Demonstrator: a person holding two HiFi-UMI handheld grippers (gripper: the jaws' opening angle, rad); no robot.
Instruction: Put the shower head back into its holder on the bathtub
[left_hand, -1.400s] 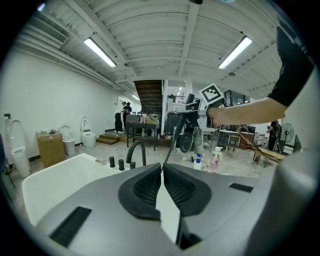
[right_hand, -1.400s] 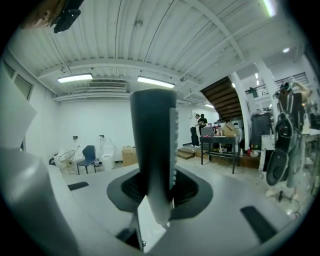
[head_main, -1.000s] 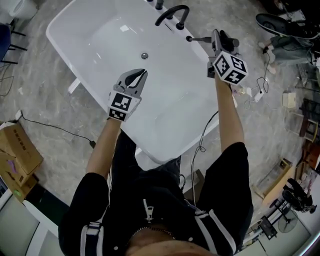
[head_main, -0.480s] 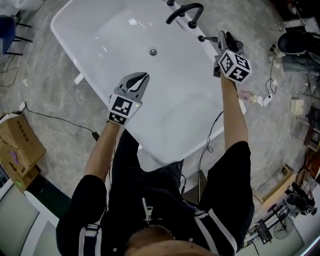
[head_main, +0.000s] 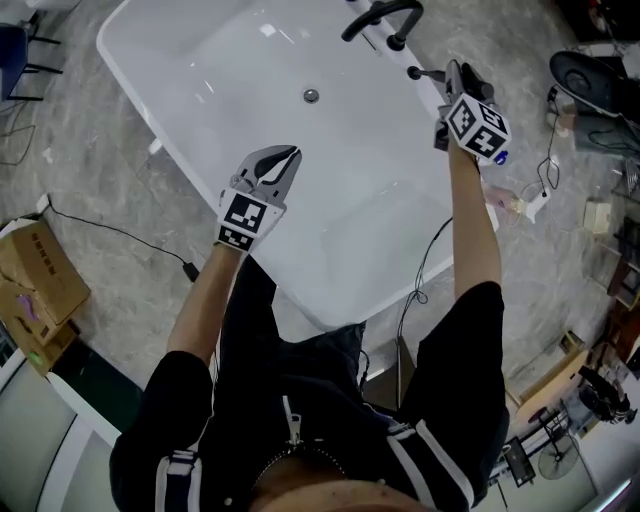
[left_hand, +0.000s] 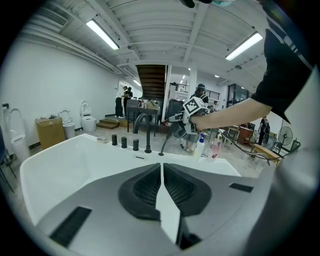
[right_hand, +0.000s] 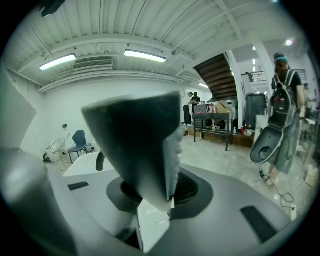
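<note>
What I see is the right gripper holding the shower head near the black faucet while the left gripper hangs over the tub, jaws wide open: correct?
Not quite. The left gripper has its jaws shut with nothing between them, as the left gripper view shows. The rest holds: the right gripper holds the shower head near the black faucet, and the left one hangs over the tub.

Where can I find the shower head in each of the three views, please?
Head view: shower head upper right, in the right gripper, mostly covered by it.
Left gripper view: shower head at centre, just right of the black faucet.
Right gripper view: shower head is the large blurred dark shape between the jaws.
Shared landmark: the black faucet, visible in all three views.
</note>
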